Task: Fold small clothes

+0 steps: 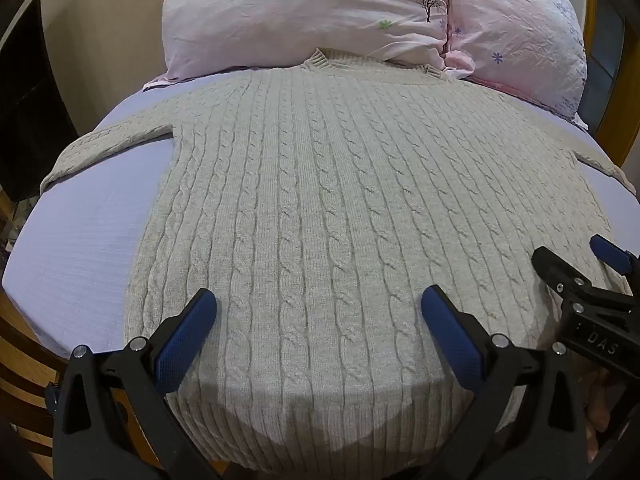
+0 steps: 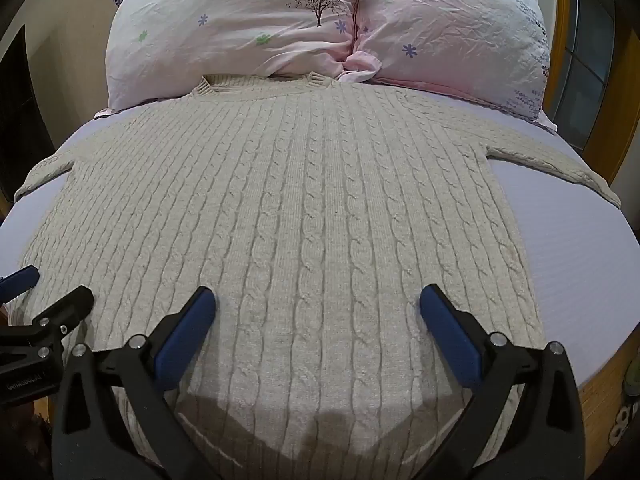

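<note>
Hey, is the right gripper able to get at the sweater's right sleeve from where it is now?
Probably yes. The right gripper is open over the sweater near its hem; the right sleeve lies flat and uncovered on the sheet, and nothing blocks the way.

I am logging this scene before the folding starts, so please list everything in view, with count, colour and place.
sweater: one, beige cable knit, spread flat on the bed, neck toward the pillows, sleeves out to both sides.
pillows: two, pink with small flowers and a tree print, side by side at the head of the bed.
sheet: one, pale lilac, under the sweater.
bed frame: wooden, along the bed's edge.
left tongs: one, black with blue pads, open above the hem.
right tongs: one, same colours, open above the hem.
</note>
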